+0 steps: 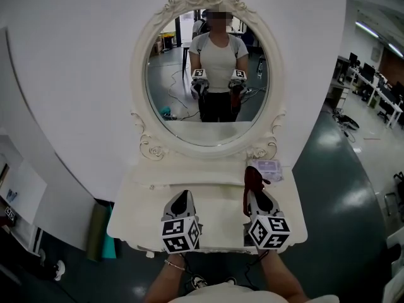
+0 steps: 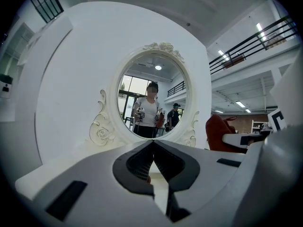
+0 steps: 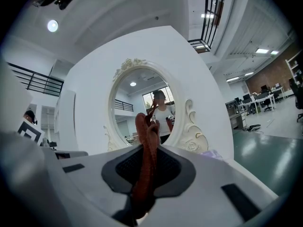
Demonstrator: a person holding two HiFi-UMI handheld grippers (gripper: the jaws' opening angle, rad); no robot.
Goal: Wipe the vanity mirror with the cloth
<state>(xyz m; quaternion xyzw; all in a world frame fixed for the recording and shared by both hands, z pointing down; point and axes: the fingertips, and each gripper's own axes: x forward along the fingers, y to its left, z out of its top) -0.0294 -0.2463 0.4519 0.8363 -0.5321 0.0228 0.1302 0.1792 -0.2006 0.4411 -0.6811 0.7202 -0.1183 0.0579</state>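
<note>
Cloth (image 3: pixel 146 126) between right gripper (image 3: pixel 147 148) jaws, plainest in right gripper view.

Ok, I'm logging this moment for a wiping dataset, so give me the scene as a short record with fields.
mirror: oval vanity mirror, upright behind the white table
cloth: dark red, not on the glass
right gripper: shut on cloth, held over table
left gripper: shut, empty
extra: pale packet on table by mirror base
</note>
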